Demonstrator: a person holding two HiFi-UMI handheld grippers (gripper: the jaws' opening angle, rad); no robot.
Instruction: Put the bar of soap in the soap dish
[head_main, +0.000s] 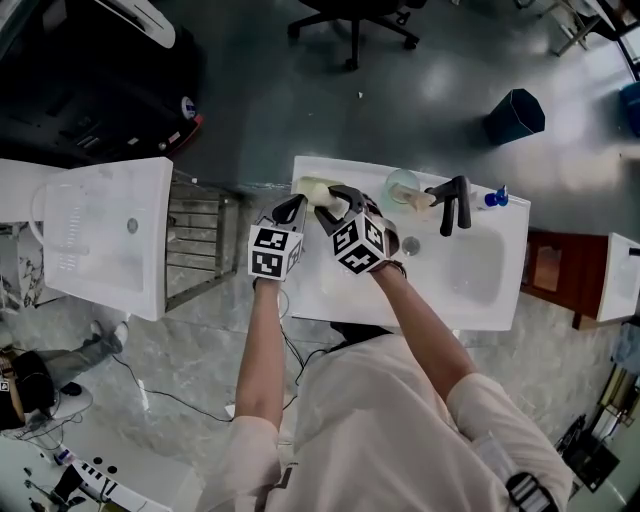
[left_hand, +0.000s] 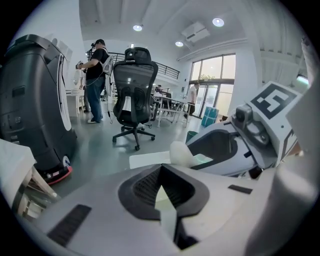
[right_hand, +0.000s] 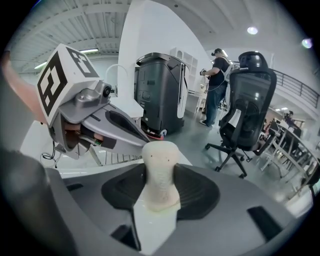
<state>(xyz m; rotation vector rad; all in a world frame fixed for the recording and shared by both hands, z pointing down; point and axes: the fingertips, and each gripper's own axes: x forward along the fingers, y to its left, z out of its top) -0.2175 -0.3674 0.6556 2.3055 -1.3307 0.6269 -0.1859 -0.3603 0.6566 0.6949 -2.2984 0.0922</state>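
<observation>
While I hold both tools over the back left corner of the white counter (head_main: 400, 300), the right gripper (right_hand: 160, 175) has its fingers closed on the bar of soap (right_hand: 160, 152). The bar is pale and cream-coloured, and it stands up out of the dark pads with its rounded end past the tips. From my head view the soap lies near the counter's back edge, close to the left corner. I cannot tell whether it touches the surface. The left gripper (left_hand: 161, 172) sits just beside the right one, and its fingers meet at the tips with nothing held between them. The soap dish (head_main: 402, 185), clear and round, stands further right along the back edge, near the black faucet (head_main: 452, 205) and apart from the soap. The basin (head_main: 470, 270) takes up the counter's right half.
</observation>
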